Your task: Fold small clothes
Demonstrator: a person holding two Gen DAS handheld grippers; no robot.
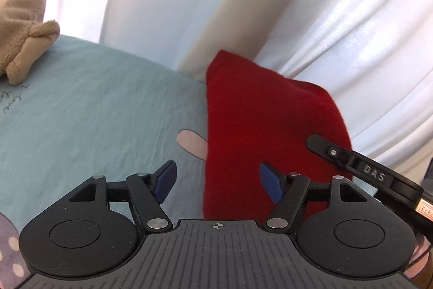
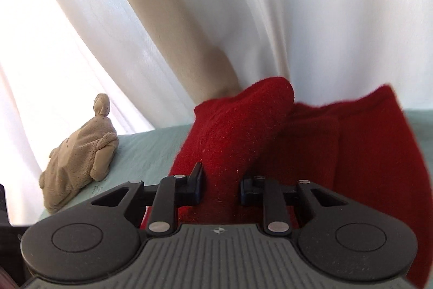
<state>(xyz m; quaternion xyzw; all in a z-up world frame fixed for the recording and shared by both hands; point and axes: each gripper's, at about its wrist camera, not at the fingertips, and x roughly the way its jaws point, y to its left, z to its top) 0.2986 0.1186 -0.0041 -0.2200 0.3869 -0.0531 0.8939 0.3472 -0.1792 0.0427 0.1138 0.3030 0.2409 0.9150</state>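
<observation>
A red knitted garment [image 1: 270, 121] lies on a pale blue bedsheet [image 1: 94, 104], partly folded. My left gripper [image 1: 216, 182] is open and empty, its blue pads [image 1: 165, 180] straddling the garment's left edge just above the sheet. The right gripper's black finger [image 1: 335, 153] reaches onto the garment from the right. In the right wrist view my right gripper [image 2: 221, 187] is closed on a raised fold of the red garment [image 2: 238, 126], with cloth bunched between its black fingers [image 2: 196, 187].
A beige plush toy [image 1: 24, 18] lies on the sheet at the far left, also in the right wrist view [image 2: 81, 151]. White and beige curtains [image 2: 243, 4] hang right behind the bed. The sheet has pink printed shapes [image 1: 192, 144].
</observation>
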